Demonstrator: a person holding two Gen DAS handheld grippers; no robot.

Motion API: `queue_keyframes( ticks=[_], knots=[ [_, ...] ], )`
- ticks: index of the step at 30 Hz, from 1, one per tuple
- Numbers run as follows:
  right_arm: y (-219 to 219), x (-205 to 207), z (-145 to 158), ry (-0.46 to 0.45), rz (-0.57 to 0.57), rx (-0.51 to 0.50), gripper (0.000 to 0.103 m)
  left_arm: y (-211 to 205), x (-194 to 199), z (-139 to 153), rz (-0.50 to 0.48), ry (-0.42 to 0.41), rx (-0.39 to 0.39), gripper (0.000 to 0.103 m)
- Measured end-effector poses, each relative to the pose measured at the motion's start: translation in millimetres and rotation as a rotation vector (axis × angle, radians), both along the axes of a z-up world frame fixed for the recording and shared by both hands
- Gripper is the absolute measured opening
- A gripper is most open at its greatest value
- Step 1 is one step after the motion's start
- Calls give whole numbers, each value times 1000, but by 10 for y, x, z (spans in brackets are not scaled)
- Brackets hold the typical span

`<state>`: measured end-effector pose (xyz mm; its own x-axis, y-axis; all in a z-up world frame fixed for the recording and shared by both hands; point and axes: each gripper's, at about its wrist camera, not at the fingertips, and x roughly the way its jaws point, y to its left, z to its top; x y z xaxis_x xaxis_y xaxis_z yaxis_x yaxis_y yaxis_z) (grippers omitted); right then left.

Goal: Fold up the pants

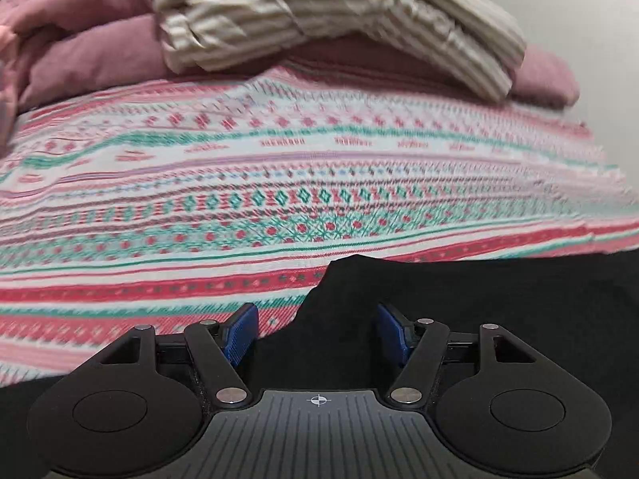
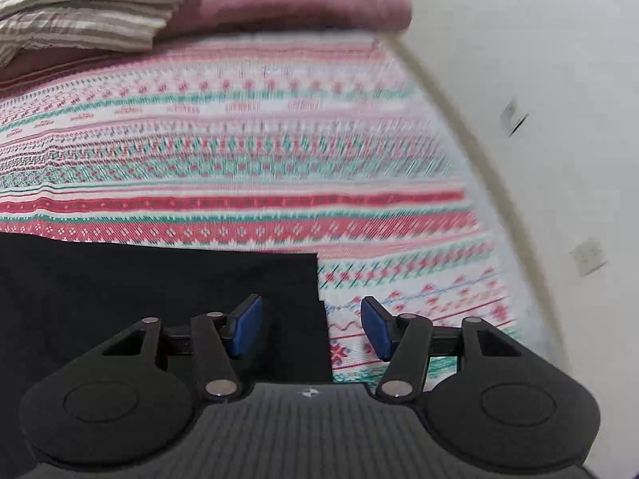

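Left wrist view: no readable writing, only a crosshair mark on my left tool (image 1: 317,329) body. Its blue pads (image 1: 241,331) stand apart, gripping nothing. Black pants (image 1: 479,319) lie on the patterned bedsheet (image 1: 279,183), filling the lower right; a ragged edge sits between the pads. The garment runs off frame right and below, so I can't tell its long axis from here. Striped fabric (image 1: 319,20) on pink bedding (image 1: 88,52) sits at the far side, blurred.

Right wrist view: no text legible. My right tool (image 2: 311,327) is open too, empty. Pants (image 2: 159,299) occupy the lower left, straight top edge running left-right, square corner just beyond the left pad (image 2: 247,325); the right pad is over bare sheet (image 2: 279,151). Wall (image 2: 519,60) at right carries two small blurred plates I can't identify.
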<state>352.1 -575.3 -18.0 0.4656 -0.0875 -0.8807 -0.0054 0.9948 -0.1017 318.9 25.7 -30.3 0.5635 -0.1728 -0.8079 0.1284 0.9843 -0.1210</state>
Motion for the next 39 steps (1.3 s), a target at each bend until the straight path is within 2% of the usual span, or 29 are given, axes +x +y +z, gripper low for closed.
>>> queue_keyframes(
  ticks=[1, 2, 3, 4, 5, 7, 11, 14, 16, 17, 19, 20, 21, 23, 24, 26, 27, 28, 29, 33, 36, 39],
  knots=[
    [-39, 57, -91, 37, 12, 21, 81, -16, 35, -50, -5, 12, 3, 55],
    [-38, 72, -162, 61, 17, 20, 62, -42, 47, -91, -12, 8, 7, 50],
    [-23, 101, -263, 101, 31, 12, 37, -64, 47, -91, -16, -13, 17, 42],
    [23, 105, -303, 107, 47, -16, 36, -72, 30, -83, -23, -32, 18, 14],
    [86, 97, -290, 91, 74, -47, 26, -62, 14, -78, -24, -39, -7, 6],
    [205, 85, -195, 40, 104, -100, 23, -35, -12, -59, -13, -56, -21, 1],
    [302, 96, 48, -69, 101, -133, 22, 16, -60, -25, 12, -89, -43, 0],
    [374, 134, -1, -70, 109, -177, 22, 61, -65, -45, 36, -93, -76, 0],
    [352, 196, -112, -55, 86, -171, 23, 83, -65, -61, 46, -95, -93, 0],
    [296, 242, -164, -55, 73, -159, 24, 102, -64, -77, 57, -93, -97, 0],
    [288, 250, -226, -69, 82, -171, 43, 127, -49, -103, 79, -93, -102, 0],
    [254, 233, -238, -73, 82, -165, 77, 133, -44, -109, 81, -90, -101, 0],
    [191, 223, -255, -61, 76, -129, 103, 139, -49, -106, 75, -87, -98, 0],
    [60, 227, -298, -31, 83, -6, 103, 160, -36, -106, 53, -65, -103, 4],
    [24, 228, -327, -27, 86, 54, 91, 176, -24, -119, 52, -56, -107, 5],
    [8, 253, -421, -35, 64, 107, 79, 207, -1, -141, 55, -48, -124, 3],
    [52, 250, -434, -60, 67, 104, 57, 207, -4, -144, 54, -53, -124, 2],
    [116, 250, -423, -70, 90, 93, 45, 192, -16, -144, 52, -61, -115, 0],
    [164, 258, -398, -68, 105, 96, 28, 172, -29, -142, 50, -69, -103, 0],
    [359, 318, -239, -99, 136, 3, 26, 80, -55, -82, 45, -114, -51, 0],
    [338, 410, -19, -177, 114, 6, 25, 109, 2, 4, 75, -138, -74, 0],
    [357, 621, 126, -224, 80, -41, 25, 87, 114, 101, 81, -172, -84, 0]
  ],
)
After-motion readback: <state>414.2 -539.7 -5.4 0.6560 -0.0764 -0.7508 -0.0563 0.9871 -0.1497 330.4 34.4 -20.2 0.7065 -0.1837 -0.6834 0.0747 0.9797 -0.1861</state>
